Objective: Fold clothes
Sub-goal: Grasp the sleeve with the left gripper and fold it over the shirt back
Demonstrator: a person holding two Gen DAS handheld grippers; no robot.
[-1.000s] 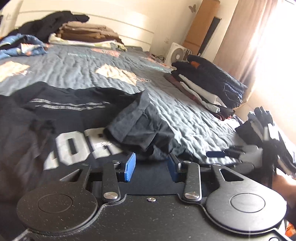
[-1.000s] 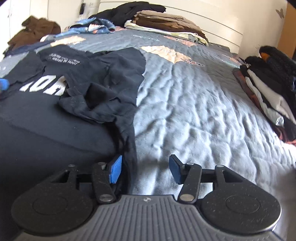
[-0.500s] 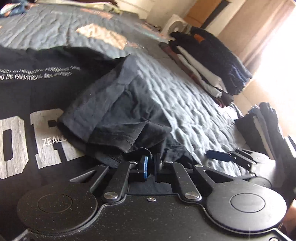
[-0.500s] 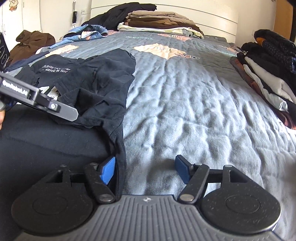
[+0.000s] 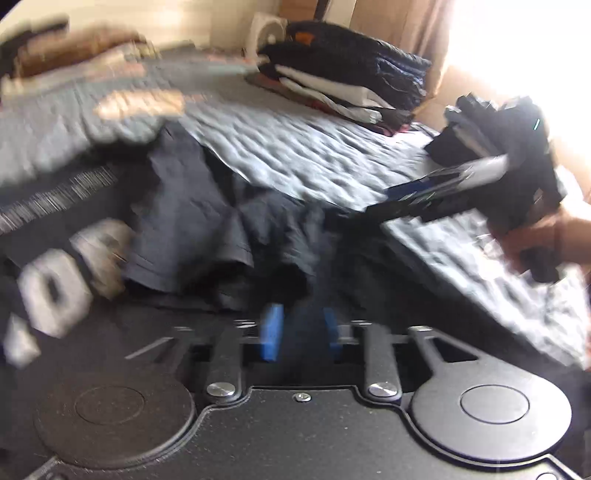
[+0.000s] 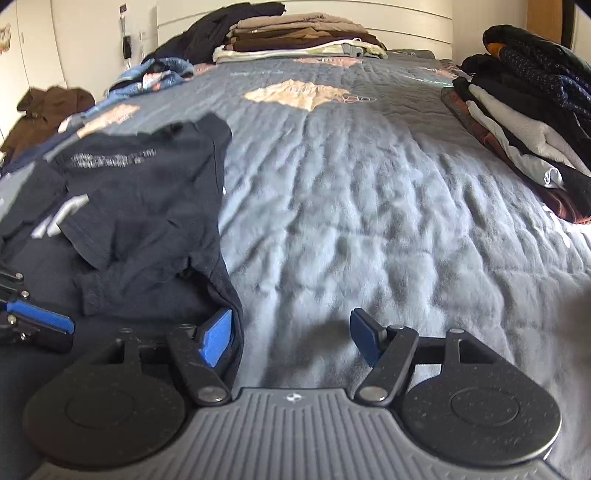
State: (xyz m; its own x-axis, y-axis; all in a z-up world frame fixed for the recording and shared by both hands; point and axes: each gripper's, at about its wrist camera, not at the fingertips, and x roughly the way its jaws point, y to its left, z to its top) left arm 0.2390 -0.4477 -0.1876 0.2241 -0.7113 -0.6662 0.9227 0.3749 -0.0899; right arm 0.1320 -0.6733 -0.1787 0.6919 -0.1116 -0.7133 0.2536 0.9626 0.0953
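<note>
A black T-shirt (image 6: 147,206) with white lettering lies spread on the grey-blue quilt (image 6: 351,206), its right sleeve folded inward. In the blurred left wrist view, my left gripper (image 5: 301,330) hovers low over the shirt (image 5: 207,229), just short of the folded sleeve, blue pads apart. My right gripper (image 6: 291,332) is open at the shirt's right edge. The hem runs just inside its left pad (image 6: 218,336), and the right pad rests over bare quilt. The left wrist view shows the right gripper (image 5: 402,195) held by a hand (image 5: 546,240). The left gripper's fingers (image 6: 40,321) show at the right wrist view's left edge.
A stack of folded dark and white clothes (image 6: 535,122) sits at the quilt's right side. Folded brown and beige clothes (image 6: 295,37) lie by the headboard, with a blue garment (image 6: 159,75) to their left. A brown garment (image 6: 48,107) sits far left, and a white fan (image 5: 267,35) stands behind.
The left gripper was open, shut on the folded sleeve half a second ago, and now has its pads apart again while swinging fast. The right gripper stayed open at the shirt's edge.
</note>
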